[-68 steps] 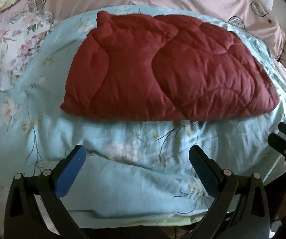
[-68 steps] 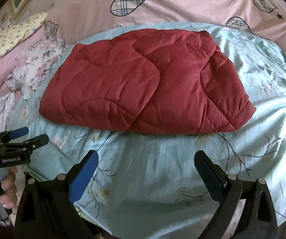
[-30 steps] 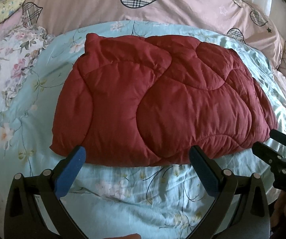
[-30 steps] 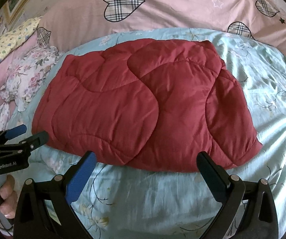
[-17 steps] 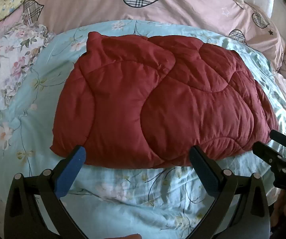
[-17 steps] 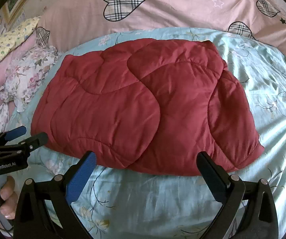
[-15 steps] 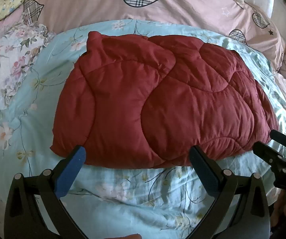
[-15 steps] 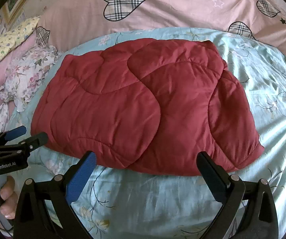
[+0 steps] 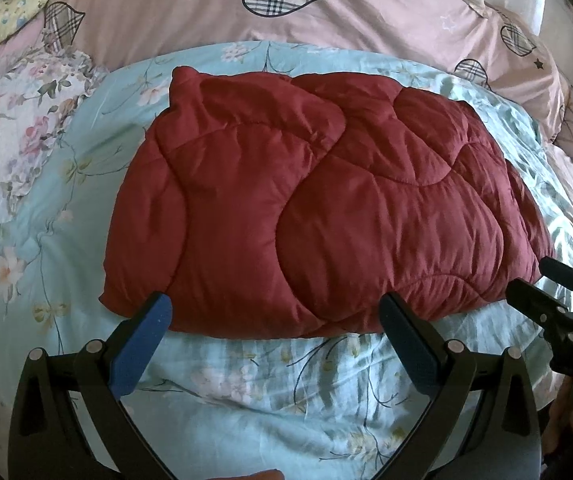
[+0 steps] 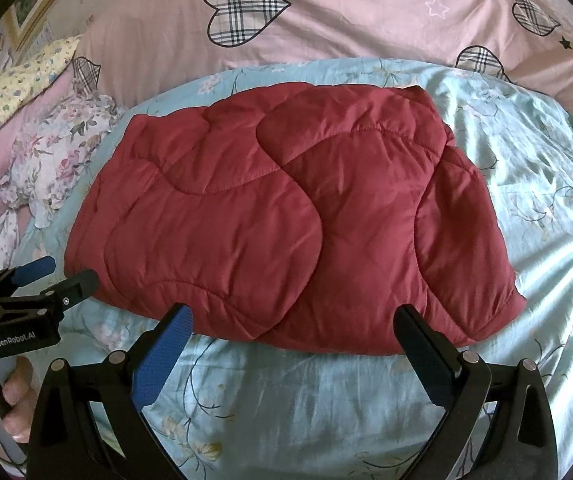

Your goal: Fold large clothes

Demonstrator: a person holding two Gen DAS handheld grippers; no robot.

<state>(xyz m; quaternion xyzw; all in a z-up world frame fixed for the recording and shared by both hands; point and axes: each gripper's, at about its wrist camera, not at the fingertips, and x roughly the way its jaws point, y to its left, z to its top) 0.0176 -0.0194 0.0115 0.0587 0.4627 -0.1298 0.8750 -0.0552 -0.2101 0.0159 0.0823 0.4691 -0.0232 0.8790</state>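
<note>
Quilted dark red padding makes up the jacket (image 9: 318,216), which lies flat and already doubled over on the pale blue flowered sheet (image 9: 246,384) of the bed, with a pink heart-patterned duvet (image 10: 326,12) bunched behind it and a flowered pillow (image 9: 18,120) off to one side; it looks puffy, light and soft, with a smooth shell that may slide between the pads, so it will likely sag and spring back unless a good thickness of the hem is pinched; the near edge, towards its two corners, seems the sensible place to take hold for a fold away from the person; the left gripper (image 9: 274,328) hovers low just in front of that near edge, level, its jaws spread wide and holding nothing; the right gripper (image 10: 292,334) sits likewise before the near edge further along, jaws wide apart and empty; a hand (image 10: 2,400) grips the handle of the left tool at the edge of the right view.
</note>
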